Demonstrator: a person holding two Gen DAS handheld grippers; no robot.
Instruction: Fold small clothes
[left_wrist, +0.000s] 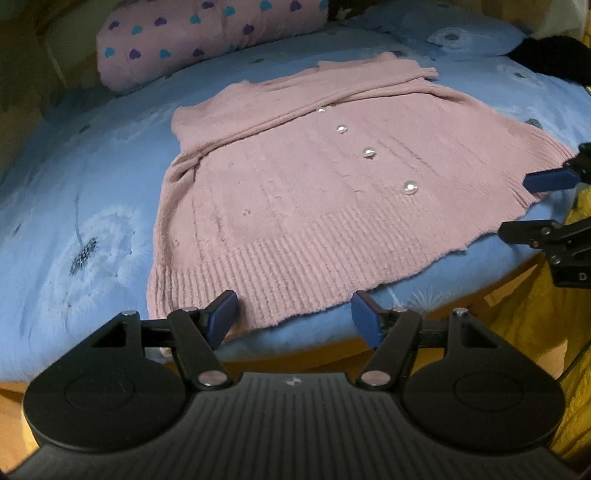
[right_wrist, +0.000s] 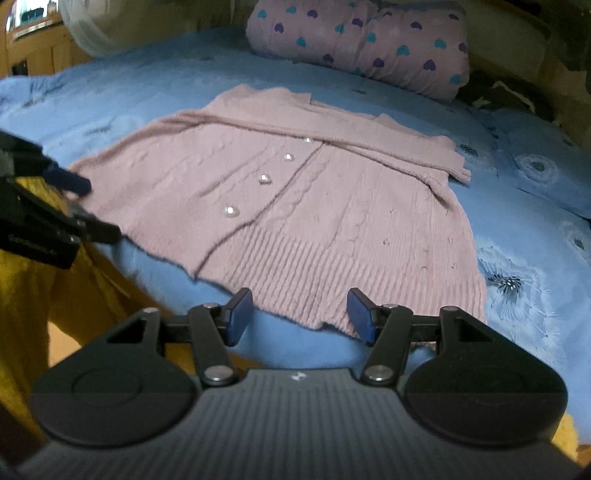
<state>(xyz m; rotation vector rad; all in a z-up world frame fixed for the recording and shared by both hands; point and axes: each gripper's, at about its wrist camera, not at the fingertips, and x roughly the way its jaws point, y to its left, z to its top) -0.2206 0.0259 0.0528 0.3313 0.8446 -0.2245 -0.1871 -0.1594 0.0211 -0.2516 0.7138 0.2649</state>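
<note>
— Blue dandelion-print bed (left_wrist: 92, 155), what's lying on it?
— One pink cardigan (left_wrist: 295, 192), spread flat, sleeves folded across.
— And each hand-held gripper?
— Left hand-held gripper (left_wrist: 293, 314) and right hand-held gripper (right_wrist: 300, 312) hover at the hem, jaws apart, gripping nothing.

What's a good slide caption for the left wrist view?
Open left gripper poised at the ribbed hem of a pink buttoned cardigan spread flat on a blue bedsheet.

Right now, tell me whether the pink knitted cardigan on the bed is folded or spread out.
Mostly spread: the pink knitted cardigan lies flat, front up, on the blue dandelion-print bedsheet, four buttons showing. Only its sleeves are folded across the chest.
</note>
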